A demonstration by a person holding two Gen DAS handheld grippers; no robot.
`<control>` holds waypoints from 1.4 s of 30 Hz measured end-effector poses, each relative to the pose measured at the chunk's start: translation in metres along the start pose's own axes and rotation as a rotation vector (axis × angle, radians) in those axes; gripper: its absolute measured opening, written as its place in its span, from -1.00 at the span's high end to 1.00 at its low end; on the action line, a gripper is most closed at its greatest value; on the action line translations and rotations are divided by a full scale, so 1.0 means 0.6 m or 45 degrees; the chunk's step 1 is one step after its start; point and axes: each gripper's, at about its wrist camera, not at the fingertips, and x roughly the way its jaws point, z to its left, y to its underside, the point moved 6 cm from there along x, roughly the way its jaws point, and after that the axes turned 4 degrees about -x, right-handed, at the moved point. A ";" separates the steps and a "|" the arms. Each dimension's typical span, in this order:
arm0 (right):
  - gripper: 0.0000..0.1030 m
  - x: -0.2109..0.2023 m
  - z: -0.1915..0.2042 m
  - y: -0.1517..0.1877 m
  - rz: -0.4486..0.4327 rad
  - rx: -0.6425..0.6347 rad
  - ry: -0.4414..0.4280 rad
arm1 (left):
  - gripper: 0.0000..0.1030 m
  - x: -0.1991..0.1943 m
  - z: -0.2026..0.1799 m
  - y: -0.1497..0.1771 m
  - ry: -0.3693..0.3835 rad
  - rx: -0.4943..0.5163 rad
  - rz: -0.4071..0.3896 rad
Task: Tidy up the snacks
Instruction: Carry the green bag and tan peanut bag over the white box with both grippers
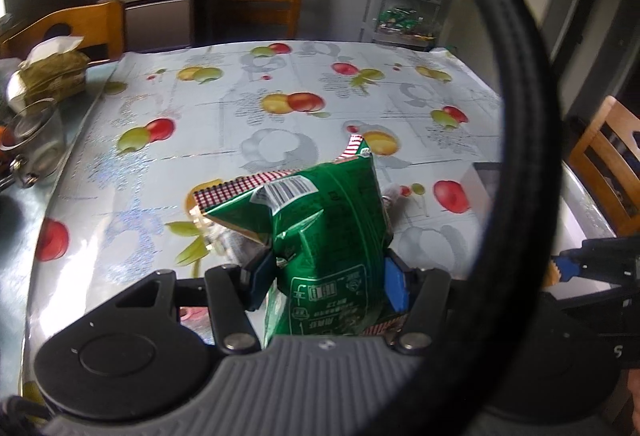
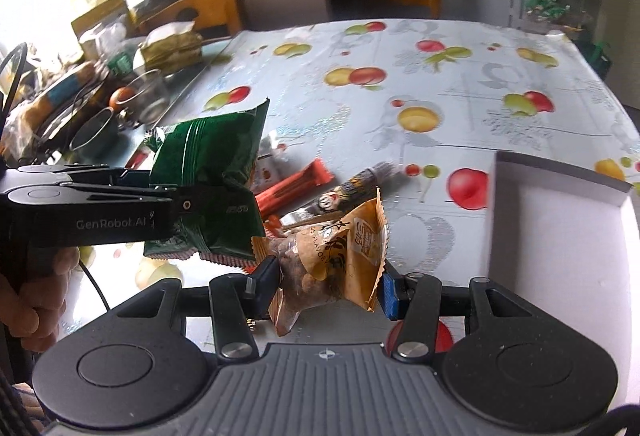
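Left gripper (image 1: 326,272): jaws clamp crinkled green foil snack bag (image 1: 320,232), raised above fruit-print bench (image 1: 240,108). Right gripper (image 2: 326,286): jaws clamp orange nut packet (image 2: 340,248); white cardboard box (image 2: 560,236) at 3 o'clock.

A thick black cable (image 1: 516,84) crosses right of the jaws, hiding part of the white box (image 1: 482,176), whose far side the right-wrist frame cuts off.

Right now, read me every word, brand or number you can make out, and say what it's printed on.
"GenRobot.AI": side of the left gripper.
"S FLAVOR", cut off: orange snack packet in the right gripper.
"S": right gripper body, seen from the left wrist.
Green snack bag: barcode and Chinese print, too blurred to read.
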 end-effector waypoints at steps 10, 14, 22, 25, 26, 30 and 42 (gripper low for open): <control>0.02 -0.032 -0.057 0.011 -0.048 0.094 0.093 | -0.07 0.015 -0.069 -0.013 0.090 0.094 0.005; 0.02 -0.048 -0.081 0.017 -0.068 0.135 0.138 | -0.07 0.021 -0.099 -0.015 0.127 0.137 0.012; 0.02 -0.080 -0.131 0.035 -0.092 0.212 0.225 | -0.07 0.032 -0.158 -0.016 0.200 0.224 0.028; 0.02 -0.090 -0.147 0.044 -0.097 0.239 0.253 | -0.07 0.035 -0.186 -0.015 0.230 0.257 0.036; 0.02 -0.094 -0.153 0.048 -0.098 0.247 0.261 | -0.07 0.038 -0.196 -0.015 0.242 0.269 0.041; 0.02 -0.106 -0.175 0.064 -0.094 0.279 0.297 | -0.07 0.048 -0.239 -0.013 0.292 0.318 0.057; 0.01 -0.138 -0.237 0.109 -0.078 0.362 0.379 | -0.07 0.066 -0.341 0.010 0.394 0.428 0.101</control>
